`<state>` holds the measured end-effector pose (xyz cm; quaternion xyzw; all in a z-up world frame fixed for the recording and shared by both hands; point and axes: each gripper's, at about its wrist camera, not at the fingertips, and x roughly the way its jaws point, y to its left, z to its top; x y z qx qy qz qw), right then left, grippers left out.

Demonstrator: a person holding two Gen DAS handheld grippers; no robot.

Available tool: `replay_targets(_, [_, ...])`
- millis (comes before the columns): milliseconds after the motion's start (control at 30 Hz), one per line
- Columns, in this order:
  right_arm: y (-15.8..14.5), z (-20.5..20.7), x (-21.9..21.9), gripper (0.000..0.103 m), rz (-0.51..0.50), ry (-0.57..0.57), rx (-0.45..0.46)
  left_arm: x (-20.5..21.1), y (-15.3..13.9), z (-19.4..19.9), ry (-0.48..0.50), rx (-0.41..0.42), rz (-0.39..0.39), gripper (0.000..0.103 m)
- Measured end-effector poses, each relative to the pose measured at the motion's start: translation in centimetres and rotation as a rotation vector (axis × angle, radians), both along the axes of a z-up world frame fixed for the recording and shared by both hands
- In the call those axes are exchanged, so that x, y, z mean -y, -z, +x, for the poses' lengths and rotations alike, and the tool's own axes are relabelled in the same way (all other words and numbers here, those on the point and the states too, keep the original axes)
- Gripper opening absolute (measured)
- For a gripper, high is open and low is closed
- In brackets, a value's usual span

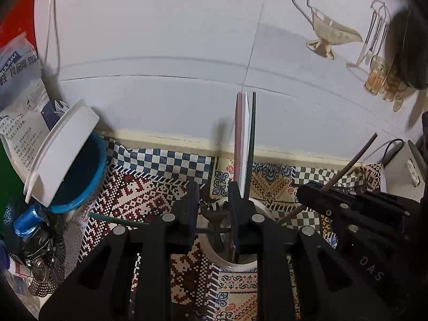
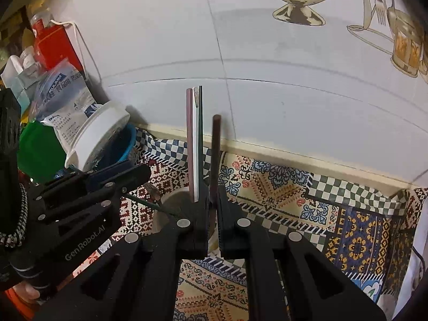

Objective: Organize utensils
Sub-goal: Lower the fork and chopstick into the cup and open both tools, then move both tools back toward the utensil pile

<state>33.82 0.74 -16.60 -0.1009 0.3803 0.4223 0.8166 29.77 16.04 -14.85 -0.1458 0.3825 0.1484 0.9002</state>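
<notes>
A white utensil cup (image 1: 235, 263) stands on the patterned cloth and holds pink, white and dark green chopsticks (image 1: 244, 144) upright. My left gripper (image 1: 214, 214) is open just above the cup, a dark green chopstick (image 1: 117, 220) lying crosswise between its fingers. My right gripper (image 2: 213, 211) is shut on a brown chopstick (image 2: 215, 155), held upright beside the cup; it also shows in the left wrist view (image 1: 347, 165). The standing chopsticks show in the right wrist view (image 2: 194, 144), with the cup (image 2: 171, 203) mostly hidden behind my fingers.
A blue bowl (image 1: 83, 184) with a tilted white lidded jar (image 1: 61, 149) stands at the left, with bags, a red carton (image 2: 57, 48) and a metal strainer (image 1: 45, 264). A white box (image 1: 401, 171) is at the right. The tiled wall is close behind.
</notes>
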Motion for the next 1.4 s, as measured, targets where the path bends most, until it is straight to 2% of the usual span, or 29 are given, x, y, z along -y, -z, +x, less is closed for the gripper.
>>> replay_targets(167, [0.1,0.0,-0.2,0.006,-0.017,-0.013,-0.017,0.2,0.0,-0.2,0.002,-0.011,0.01,0.021])
replay_targets(300, [0.0,-0.2,0.0,0.012,-0.024,-0.022,-0.028,0.4,-0.9,-0.6,0.008,0.007,0.021,0.021])
replay_targets(433, [-0.9,-1.0,0.7,0.018,-0.015,-0.023,-0.009,0.7,-2.1,-1.3,0.014,0.028,0.037,0.021])
replay_targets(867, [-5.6,-4.8,5.3,0.019,0.054,0.011,0.111,3.9,-6.4,-4.8,0.066,0.106,0.056,0.03])
replay_targets(933, [-6.2,-5.3,6.3,0.022,0.069,0.027,0.124,4.6,-6.7,-5.6,0.072,0.112,0.066,0.033])
replay_targets(1133, [-6.8,-6.8,9.4,0.042,0.095,0.099,0.181,6.1,-6.3,-7.5,0.103,0.104,0.056,0.041])
replay_targets(1400, [-5.0,-7.5,12.9,0.043,0.067,0.195,0.143,7.5,-4.5,-9.0,0.126,0.06,0.026,0.044])
